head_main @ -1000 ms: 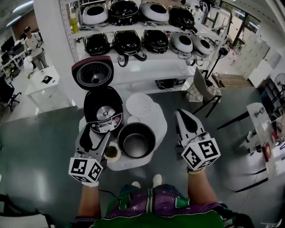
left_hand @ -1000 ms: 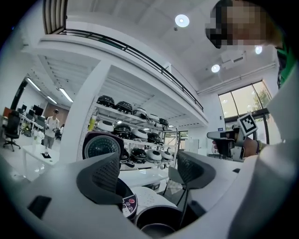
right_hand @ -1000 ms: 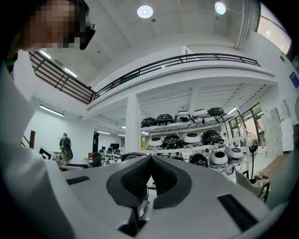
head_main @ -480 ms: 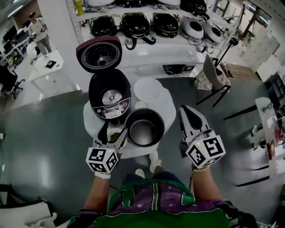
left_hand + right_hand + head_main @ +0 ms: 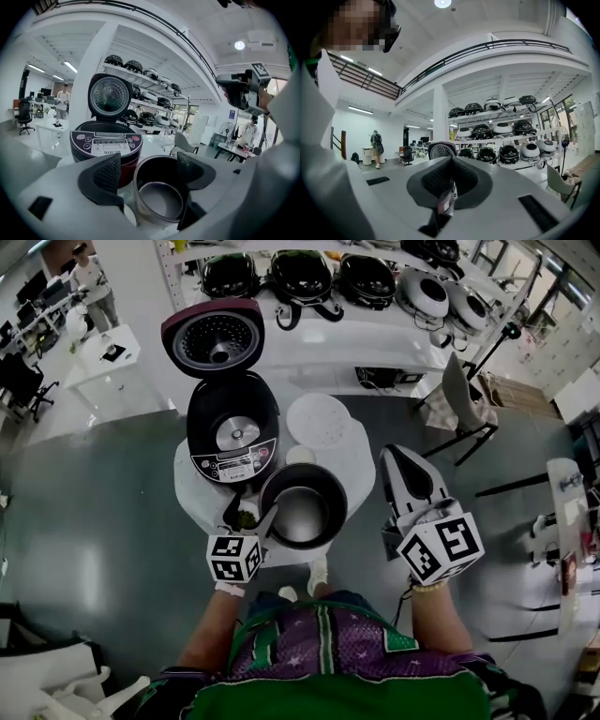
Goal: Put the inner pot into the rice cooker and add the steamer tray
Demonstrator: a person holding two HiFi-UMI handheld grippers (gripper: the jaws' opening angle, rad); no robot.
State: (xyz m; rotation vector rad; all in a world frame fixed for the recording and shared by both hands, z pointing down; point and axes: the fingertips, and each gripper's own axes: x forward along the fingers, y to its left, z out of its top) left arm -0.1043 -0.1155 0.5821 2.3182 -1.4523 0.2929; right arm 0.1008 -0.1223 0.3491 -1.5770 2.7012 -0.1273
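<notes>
The rice cooker (image 5: 232, 432) stands open on a small white table (image 5: 361, 486), its lid (image 5: 214, 338) raised; it also shows in the left gripper view (image 5: 105, 143). The dark inner pot (image 5: 303, 507) stands empty in front of the cooker. The white round steamer tray (image 5: 318, 420) lies behind the pot. My left gripper (image 5: 251, 515) is open at the pot's left rim; in its own view the inner pot (image 5: 159, 199) sits just ahead between the left gripper's (image 5: 149, 171) spread jaws. My right gripper (image 5: 396, 460) hangs right of the table, shut and empty (image 5: 450, 180).
A small bowl of green stuff (image 5: 246, 518) sits under the left gripper, and a small white disc (image 5: 300, 456) lies between pot and tray. Shelves of rice cookers (image 5: 366, 277) stand behind. A chair (image 5: 461, 404) is at the right, desks and a person (image 5: 94, 282) at the far left.
My left gripper has dropped and closed in on the pot's left rim. My right gripper has sunk a little beside the table and stays shut.
</notes>
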